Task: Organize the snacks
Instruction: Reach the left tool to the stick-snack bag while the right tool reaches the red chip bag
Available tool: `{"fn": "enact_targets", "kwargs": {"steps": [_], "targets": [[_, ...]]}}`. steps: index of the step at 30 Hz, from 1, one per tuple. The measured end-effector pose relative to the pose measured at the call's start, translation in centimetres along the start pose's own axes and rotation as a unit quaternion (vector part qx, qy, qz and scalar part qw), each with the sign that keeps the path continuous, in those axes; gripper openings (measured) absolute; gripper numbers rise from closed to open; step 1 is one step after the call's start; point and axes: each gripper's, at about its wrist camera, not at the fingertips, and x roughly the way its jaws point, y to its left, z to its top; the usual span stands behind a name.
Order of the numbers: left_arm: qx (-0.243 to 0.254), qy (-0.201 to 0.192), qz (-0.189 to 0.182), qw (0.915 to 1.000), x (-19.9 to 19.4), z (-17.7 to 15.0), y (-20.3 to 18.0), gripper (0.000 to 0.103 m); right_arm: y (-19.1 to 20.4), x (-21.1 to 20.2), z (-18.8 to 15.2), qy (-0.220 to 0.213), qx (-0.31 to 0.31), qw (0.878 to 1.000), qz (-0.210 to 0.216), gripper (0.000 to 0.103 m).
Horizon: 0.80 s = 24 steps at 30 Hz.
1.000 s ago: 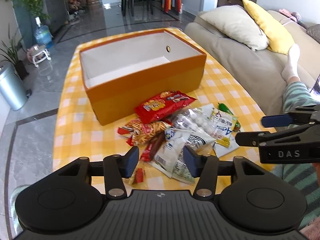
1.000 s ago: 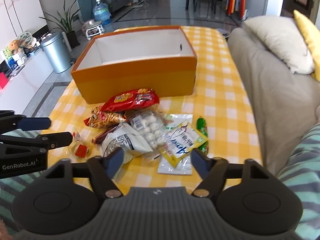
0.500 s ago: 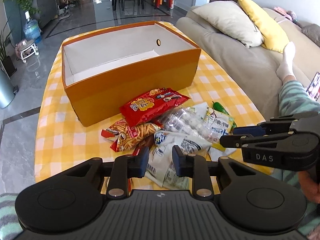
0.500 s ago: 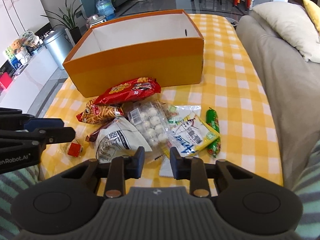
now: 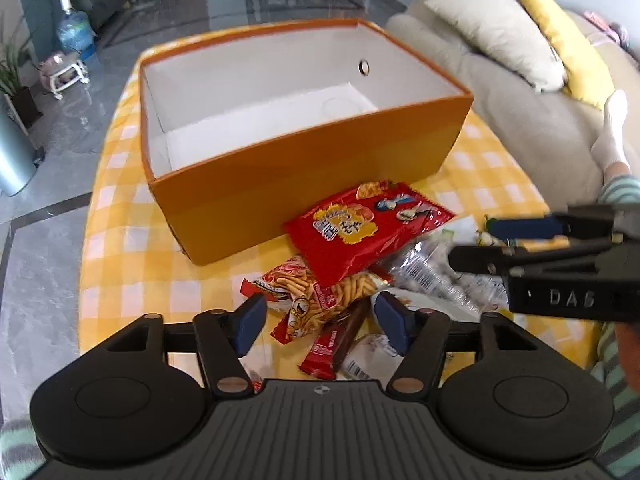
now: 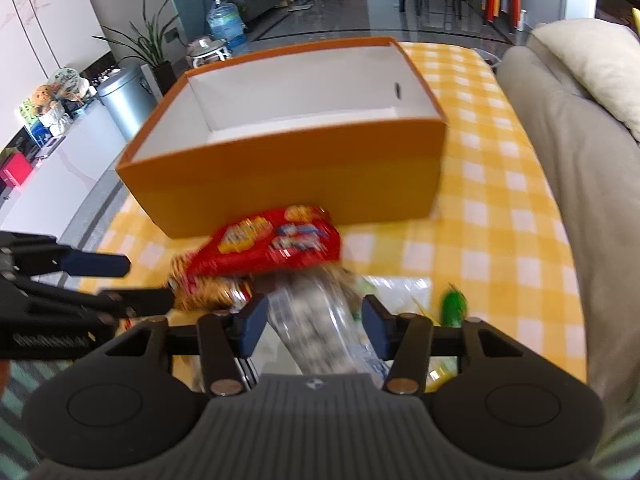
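Observation:
An empty orange box with a white inside stands on the yellow checked table. A pile of snacks lies in front of it: a red chip bag, an orange stick-snack bag, a brown bar and a clear bag of white balls. My left gripper is open over the stick-snack bag and the bar. My right gripper is open around the clear bag. The red bag lies just beyond it.
A sofa with a cream cushion and a yellow cushion runs along the table's right side. A green sausage snack lies right of the pile. A grey bin, a water bottle and plants stand on the floor to the left.
Both grippers have opened wider after narrowing half a second ago. Both have moved forward and lower over the pile. The right gripper now straddles the clear bag.

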Motion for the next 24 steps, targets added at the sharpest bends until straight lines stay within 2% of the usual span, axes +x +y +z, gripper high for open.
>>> {"fn": "enact_targets", "kwargs": {"steps": [4,7,11,16,20,24], "targets": [[-0.017,0.018,-0.001,0.9997,1.6,0.2,1.0,0.078,1.1,1.4,1.6,-0.001,-0.014,1.0,0.01,0.067],[-0.046,0.015,-0.006,0.9988,2.3,0.3,1.5,0.081,1.1,2.7,2.6,0.011,0.011,1.0,0.017,0.073],[-0.046,0.026,-0.012,0.9985,3.5,0.2,1.3,0.082,1.1,4.8,3.5,0.026,0.038,0.999,0.016,0.083],[-0.063,0.034,-0.019,0.9972,4.6,0.3,1.6,0.082,1.2,6.8,4.0,0.046,0.047,0.998,0.015,0.086],[-0.071,0.04,-0.017,0.9965,5.3,0.5,1.5,0.089,0.7,8.1,3.8,0.063,0.081,0.994,0.027,0.089],[-0.09,0.045,-0.017,0.9948,5.8,0.6,1.6,0.091,1.0,8.7,3.7,0.065,0.079,0.994,0.028,0.091]]}}
